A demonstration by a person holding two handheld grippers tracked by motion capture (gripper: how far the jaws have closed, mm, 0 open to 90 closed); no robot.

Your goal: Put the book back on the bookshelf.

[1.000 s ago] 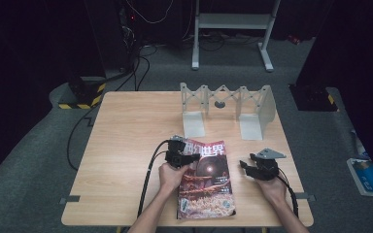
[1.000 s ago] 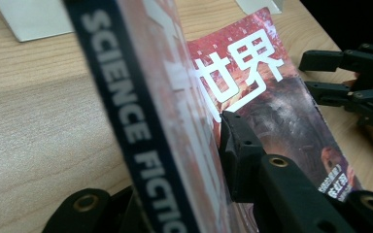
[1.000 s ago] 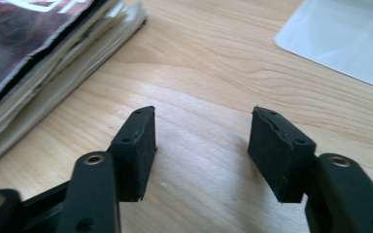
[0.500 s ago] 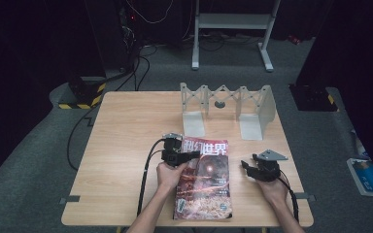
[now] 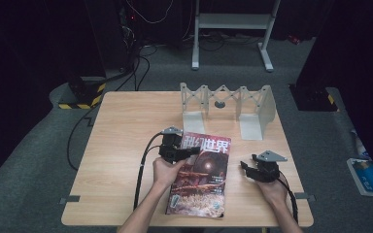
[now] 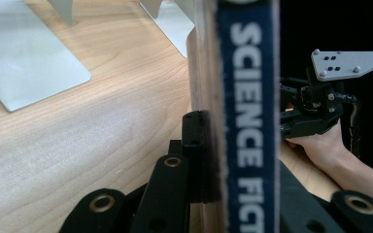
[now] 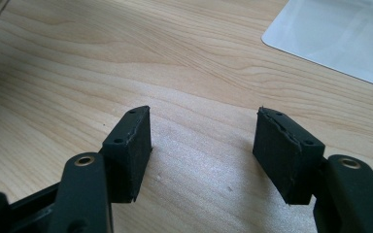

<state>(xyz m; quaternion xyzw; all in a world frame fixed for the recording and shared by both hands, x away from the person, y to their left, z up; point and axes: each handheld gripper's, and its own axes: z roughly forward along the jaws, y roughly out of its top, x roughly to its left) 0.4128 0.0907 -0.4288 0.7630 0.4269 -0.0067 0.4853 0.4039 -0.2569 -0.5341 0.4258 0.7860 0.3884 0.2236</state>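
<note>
A magazine [image 5: 201, 182] with a dark red cover lies on the wooden table [image 5: 126, 126], its left edge raised. My left gripper [image 5: 189, 151] is shut on that edge near the top. In the left gripper view the blue spine [image 6: 247, 121] reading "SCIENCE FICT" stands upright between the jaws of my left gripper [image 6: 233, 145]. My right gripper [image 5: 245, 165] rests to the right of the magazine, apart from it. Its jaws are open over bare wood with nothing between them in the right gripper view [image 7: 201, 145]. It also appears in the left gripper view [image 6: 311, 116], held by a hand.
A grey metal folding rack [image 5: 223, 104] with two flat base plates stands at the back middle of the table. One plate [image 7: 340, 34] lies just ahead of the right gripper, and another plate [image 6: 29, 63] lies ahead of the left. A cable [image 5: 143, 170] trails from the left gripper.
The left gripper has risen with the magazine's left edge, so the magazine tilts up on that side. The right gripper has stayed in place.
</note>
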